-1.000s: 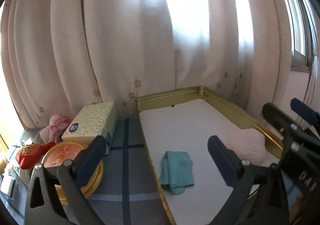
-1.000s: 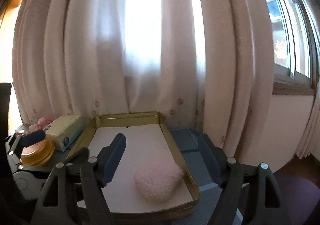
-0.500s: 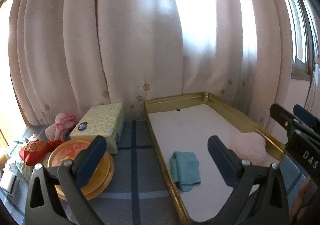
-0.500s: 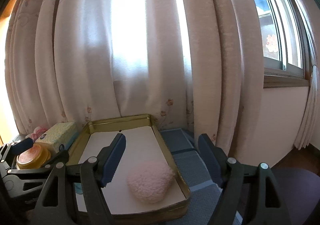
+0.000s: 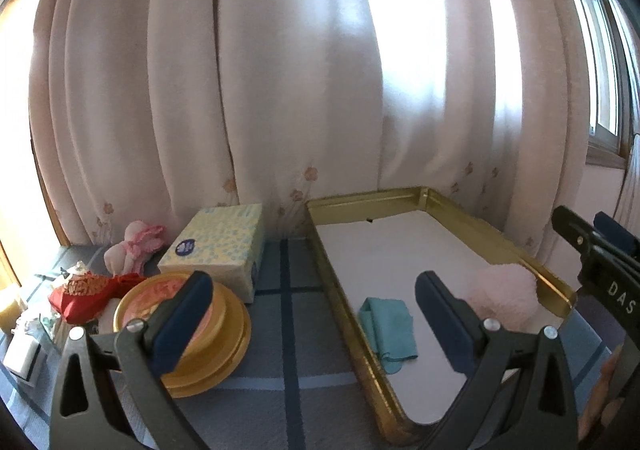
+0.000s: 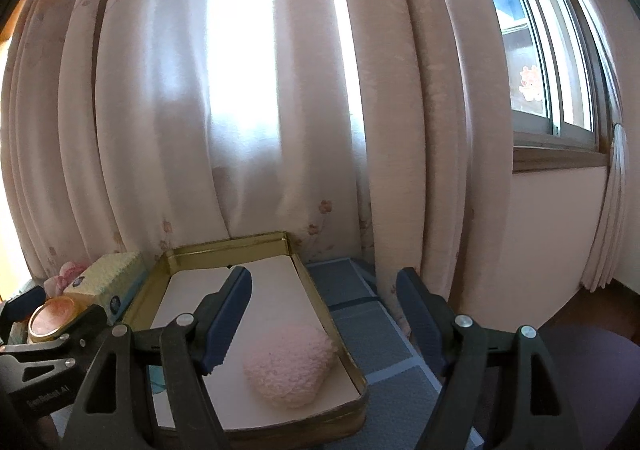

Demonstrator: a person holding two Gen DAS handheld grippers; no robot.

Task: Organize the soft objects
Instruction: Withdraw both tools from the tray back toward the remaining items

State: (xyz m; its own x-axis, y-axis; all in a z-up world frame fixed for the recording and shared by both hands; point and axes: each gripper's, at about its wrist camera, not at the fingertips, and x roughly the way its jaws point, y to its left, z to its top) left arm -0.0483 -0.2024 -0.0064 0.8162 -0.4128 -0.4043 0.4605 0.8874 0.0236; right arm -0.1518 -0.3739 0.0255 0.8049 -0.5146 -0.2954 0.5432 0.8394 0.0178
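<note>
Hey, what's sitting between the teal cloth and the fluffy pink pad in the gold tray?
Nothing: only bare white tray liner separates the teal cloth from the fluffy pink pad inside the gold tray, seen in the left wrist view.

One gold tray (image 5: 448,206) lies at the right, and in it are two soft things: one folded teal cloth (image 5: 387,326) near its left wall and one pink fluffy pad (image 5: 504,296) at its right. To the left of the tray stand one yellow tissue box (image 5: 216,246), one round gold tin (image 5: 218,334), one pink plush toy (image 5: 134,246) at the far left and one red pouch (image 5: 86,292). Two grippers show, each with two fingers.
</note>
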